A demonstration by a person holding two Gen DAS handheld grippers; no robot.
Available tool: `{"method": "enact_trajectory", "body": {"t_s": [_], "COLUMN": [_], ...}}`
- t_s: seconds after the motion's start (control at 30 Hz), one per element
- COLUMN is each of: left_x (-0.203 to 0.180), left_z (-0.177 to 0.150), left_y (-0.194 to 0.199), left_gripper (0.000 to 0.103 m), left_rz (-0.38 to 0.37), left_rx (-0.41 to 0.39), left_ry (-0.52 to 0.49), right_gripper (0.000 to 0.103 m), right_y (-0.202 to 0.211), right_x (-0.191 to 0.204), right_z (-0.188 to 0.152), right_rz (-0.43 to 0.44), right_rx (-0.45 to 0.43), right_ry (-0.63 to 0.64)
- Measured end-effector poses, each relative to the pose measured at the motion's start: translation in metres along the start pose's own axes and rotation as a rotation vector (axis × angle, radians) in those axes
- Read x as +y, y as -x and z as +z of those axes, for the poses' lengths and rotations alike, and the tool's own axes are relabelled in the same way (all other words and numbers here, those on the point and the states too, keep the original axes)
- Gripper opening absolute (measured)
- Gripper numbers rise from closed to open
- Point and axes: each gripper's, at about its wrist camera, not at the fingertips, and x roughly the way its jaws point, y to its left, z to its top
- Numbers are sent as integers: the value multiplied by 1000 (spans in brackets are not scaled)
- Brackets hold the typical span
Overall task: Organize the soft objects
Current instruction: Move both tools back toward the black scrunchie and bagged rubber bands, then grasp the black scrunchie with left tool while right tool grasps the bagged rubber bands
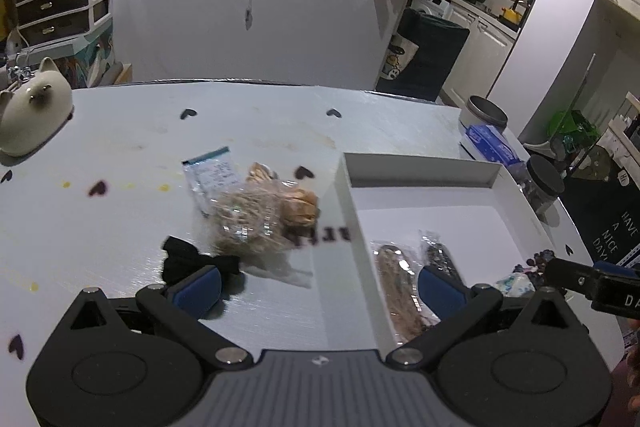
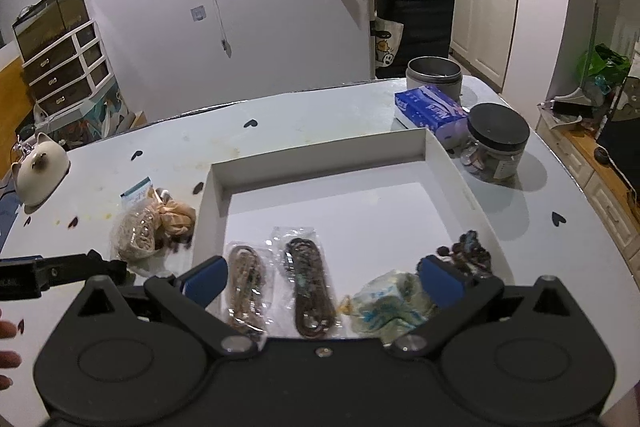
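Note:
A white shallow box (image 2: 440,151) (image 1: 424,167) sits on the table. In it lie two clear packets of hair ties, one tan (image 2: 245,287) (image 1: 396,279) and one dark (image 2: 310,287) (image 1: 438,251), a pale blue scrunchie (image 2: 388,301) and a dark scrunchie (image 2: 468,253). Left of the box lie a bag of tan bands (image 1: 248,223) (image 2: 136,235), a beige scrunchie (image 1: 300,207) (image 2: 176,215), a small white packet (image 1: 210,173) and a black cloth piece (image 1: 188,259). My left gripper (image 1: 318,287) is open above the table by the box's left wall. My right gripper (image 2: 322,279) is open over the box.
A cat figurine (image 1: 32,111) (image 2: 38,167) stands at the far left. A blue tissue pack (image 2: 430,107), a grey tin (image 2: 434,73) and a black-lidded jar (image 2: 496,143) stand beyond the box at the right. The table's edge runs close behind them.

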Motion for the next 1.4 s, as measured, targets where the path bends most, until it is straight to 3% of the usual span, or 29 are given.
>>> {"method": "enact_trajectory", "body": {"t_s": [0.33, 0.63, 0.93, 1.2, 1.4], "left_x": [57, 103, 121, 139, 134], "left_z": [3, 7, -10, -7, -4], "left_y": [9, 0, -29, -71, -100], "left_gripper": [103, 103, 102, 98, 96], "left_rz": [0, -28, -86, -108, -73], "left_rx": [-14, -15, -27, 46, 43], "left_ry": [2, -53, -225, -45, -60], "right_gripper": [103, 103, 103, 103, 103], "right_y": [-7, -16, -31, -54, -72], "right_x": [58, 115, 168, 196, 212], "right_z": [-3, -1, 10, 24, 36], "right_rz": [-1, -2, 7, 9, 8], "right_rx": [-16, -23, -19, -3, 4], "right_ry": [6, 31, 57, 84, 117]}}
